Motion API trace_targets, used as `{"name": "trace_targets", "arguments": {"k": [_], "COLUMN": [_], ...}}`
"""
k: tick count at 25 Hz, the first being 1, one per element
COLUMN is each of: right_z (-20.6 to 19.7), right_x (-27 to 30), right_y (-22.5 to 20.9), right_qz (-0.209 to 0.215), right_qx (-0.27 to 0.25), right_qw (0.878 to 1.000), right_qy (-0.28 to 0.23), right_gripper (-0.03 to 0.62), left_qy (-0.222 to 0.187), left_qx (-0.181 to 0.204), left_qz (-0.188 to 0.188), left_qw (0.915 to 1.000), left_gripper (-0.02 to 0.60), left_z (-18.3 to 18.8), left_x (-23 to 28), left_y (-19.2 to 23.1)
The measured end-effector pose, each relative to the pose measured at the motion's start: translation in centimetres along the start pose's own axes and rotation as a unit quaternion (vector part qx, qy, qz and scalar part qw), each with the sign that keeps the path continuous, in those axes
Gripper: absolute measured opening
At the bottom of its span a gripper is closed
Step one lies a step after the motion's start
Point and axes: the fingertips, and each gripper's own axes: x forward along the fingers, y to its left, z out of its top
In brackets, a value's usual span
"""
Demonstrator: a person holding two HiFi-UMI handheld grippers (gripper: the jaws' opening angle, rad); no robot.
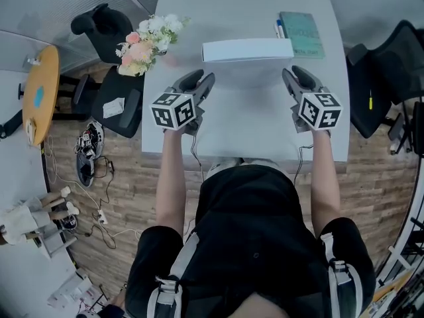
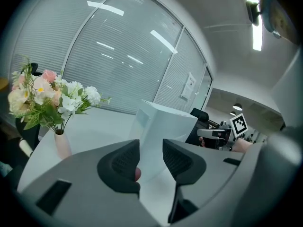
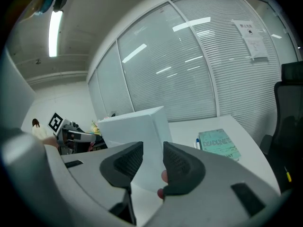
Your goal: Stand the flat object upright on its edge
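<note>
object: flat white rectangular box (image 1: pixel 246 50) stands on its long edge on the white table (image 1: pixel 225 5) | left gripper (image 1: pixel 201 79): jaws narrowly apart, empty; right gripper (image 1: pixel 293 73): the same; both short of the box | risk: narrow base; a nudge from either gripper would probably tip it over

white box (image 2: pixel 166 123), base: hidden behind the left gripper (image 2: pixel 151 156) in the left gripper view, and behind the right gripper (image 3: pixel 153 159) in the right gripper view.
vase (image 2: pixel 61 144), foot: covered by that gripper's grey body.
book (image 1: pixel 301 35), title: too small to read in the head view.
sheet on the glass wall (image 3: pixel 252 39), print: illegible.
black chair (image 1: pixel 387 65): cut off at the head view's right edge.
table (image 1: pixel 245 111), near edge: partly behind the person's torso.
</note>
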Motion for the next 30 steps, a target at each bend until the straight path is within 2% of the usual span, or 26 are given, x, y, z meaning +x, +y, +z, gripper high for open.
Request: {"name": "trace_targets", "arguments": {"k": [7,12,19,25,30], "right_z": [-2.2,-4.9,-8.4,-10.3,-10.5], "right_x": [-3.0,-6.6,-12.6,-18.4,-23.0], "right_y": [2.8,6.9,13.1,18.7,22.7], "right_qz": [-0.021,-0.034,-0.055,-0.066,-0.065], "right_qx": [0.012,0.019,0.027,0.032,0.025], "right_qw": [1.0,0.999,0.998,0.996,0.994], "right_qy": [-0.008,-0.012,-0.026,-0.052,-0.079], "right_gripper": [0.135,0.12,0.059,0.018,0.017], "left_qy": [-0.008,-0.008,-0.031,-0.05,-0.071], "left_qx": [0.005,0.019,0.019,0.028,0.044], "left_qz": [-0.013,-0.023,-0.041,-0.052,-0.067], "left_qw": [0.9999,0.9995,0.9985,0.997,0.9942], "left_gripper": [0.127,0.098,0.062,0.041,0.038], "left_z": [-1.7,-4.3,-7.2,-9.6,-9.9], "left_x": [-3.5,-7.7,-15.0,-21.0,-25.3], "left_y": [-1.4,-3.2,-6.7,-9.9,-13.1]}}
